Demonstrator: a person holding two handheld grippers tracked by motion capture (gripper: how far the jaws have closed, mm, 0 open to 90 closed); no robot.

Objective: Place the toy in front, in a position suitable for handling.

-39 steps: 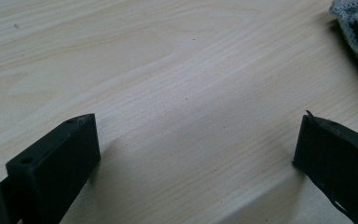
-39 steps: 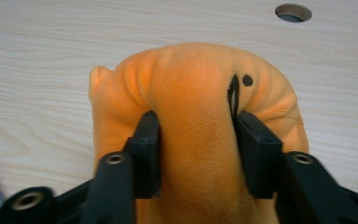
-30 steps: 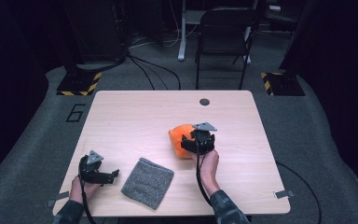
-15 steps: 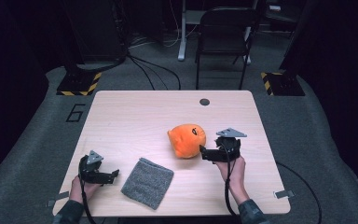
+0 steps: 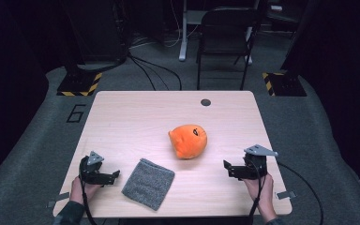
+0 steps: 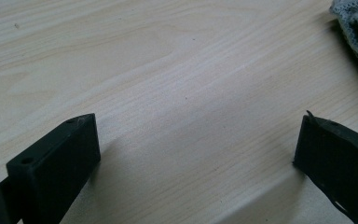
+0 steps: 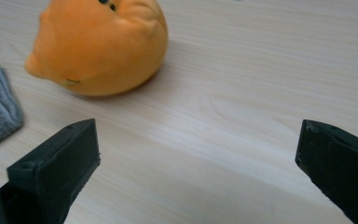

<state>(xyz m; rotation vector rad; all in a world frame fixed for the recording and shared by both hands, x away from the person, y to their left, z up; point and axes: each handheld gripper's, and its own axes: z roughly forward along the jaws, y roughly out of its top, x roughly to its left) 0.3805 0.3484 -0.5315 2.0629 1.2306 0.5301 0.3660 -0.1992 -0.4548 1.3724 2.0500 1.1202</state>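
My right gripper has left the plush, jaws just opened wide and empty; plush placed, left gripper gapes empty.

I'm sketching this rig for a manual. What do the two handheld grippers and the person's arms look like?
The left gripper and the right gripper are matte black and blocky, each with two flat rectangular jaws. A grey three-cornered plate sits on top of each, and a thin black cable trails back along each forearm. The sleeves at the bottom edge of the high view look dark.
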